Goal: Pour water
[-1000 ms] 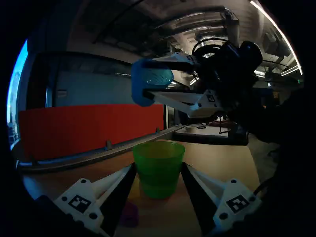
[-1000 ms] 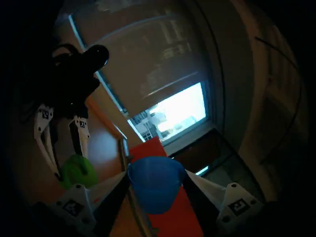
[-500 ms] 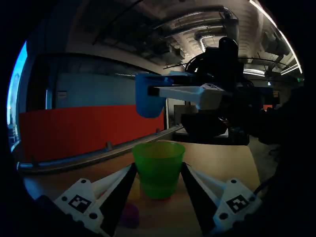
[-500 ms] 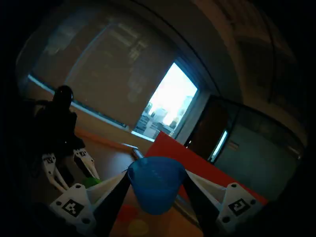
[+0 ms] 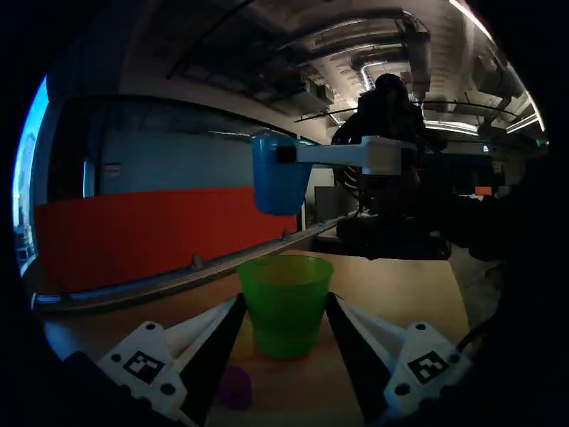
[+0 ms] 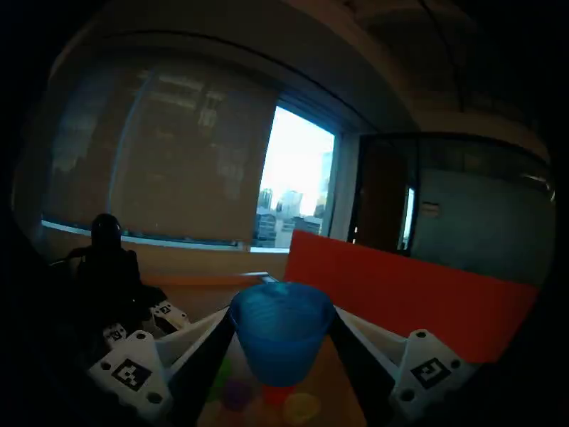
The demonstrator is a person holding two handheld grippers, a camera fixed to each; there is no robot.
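blue cup (image 5: pixel 281 174) held upright above green cup (image 5: pixel 286 306), no pour under way
left gripper (image 5: pixel 284 300) jaws clamped on green cup, which stands on the near table (image 5: pixel 398 281); right gripper (image 6: pixel 282 313) jaws clamped on blue cup, level and well above it. risk: tipped from this height, water could overshoot the green rim or splash out; fore-aft alignment cannot be told.

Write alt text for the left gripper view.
The left gripper clamps a green cup standing on a wooden table. Above it, the right gripper holds a blue cup upright in the air, in front of a red panel.
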